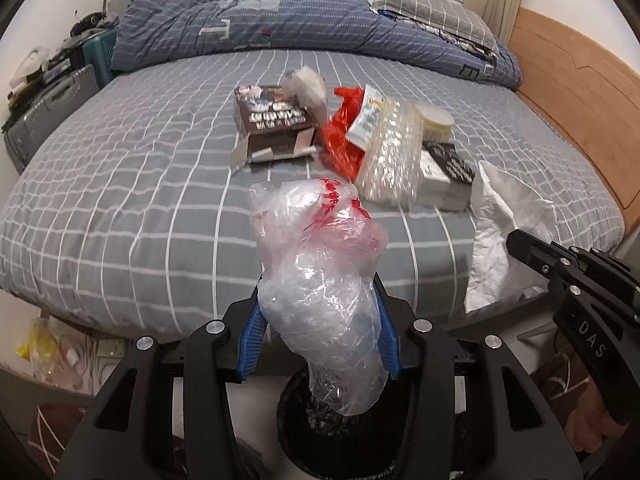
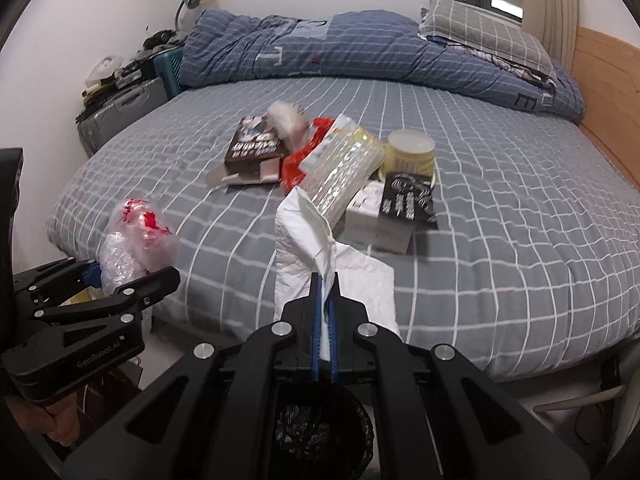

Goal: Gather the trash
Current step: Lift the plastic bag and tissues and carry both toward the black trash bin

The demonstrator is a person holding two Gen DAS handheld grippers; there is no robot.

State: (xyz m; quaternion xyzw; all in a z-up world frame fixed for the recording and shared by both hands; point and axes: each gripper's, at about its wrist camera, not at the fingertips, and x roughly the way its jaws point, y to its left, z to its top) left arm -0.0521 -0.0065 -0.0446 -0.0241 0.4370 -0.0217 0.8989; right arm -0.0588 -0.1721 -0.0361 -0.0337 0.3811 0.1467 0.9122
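My left gripper (image 1: 320, 300) is shut on a crumpled clear plastic bag with red print (image 1: 320, 272); the bag's lower end hangs over a black-lined bin (image 1: 320, 432) below. The same bag (image 2: 132, 240) and left gripper (image 2: 132, 276) show at the left in the right wrist view. My right gripper (image 2: 326, 284) is shut on a white crumpled tissue (image 2: 316, 252), above the bin (image 2: 320, 428). In the left wrist view the tissue (image 1: 504, 236) and the right gripper (image 1: 516, 240) are at the right. More trash lies on the bed: a brown box (image 1: 276, 120), red plastic (image 1: 344, 136), bubble wrap (image 1: 392, 156).
The grey checked bed (image 1: 140, 184) has a rolled blue duvet (image 1: 260, 20) and a pillow (image 1: 432, 4) at the back. A yellow tub (image 2: 410, 152) and a black-and-white box (image 2: 400, 208) sit among the trash. A wooden headboard (image 1: 580, 92) is at the right, a grey suitcase (image 1: 44, 116) at the left.
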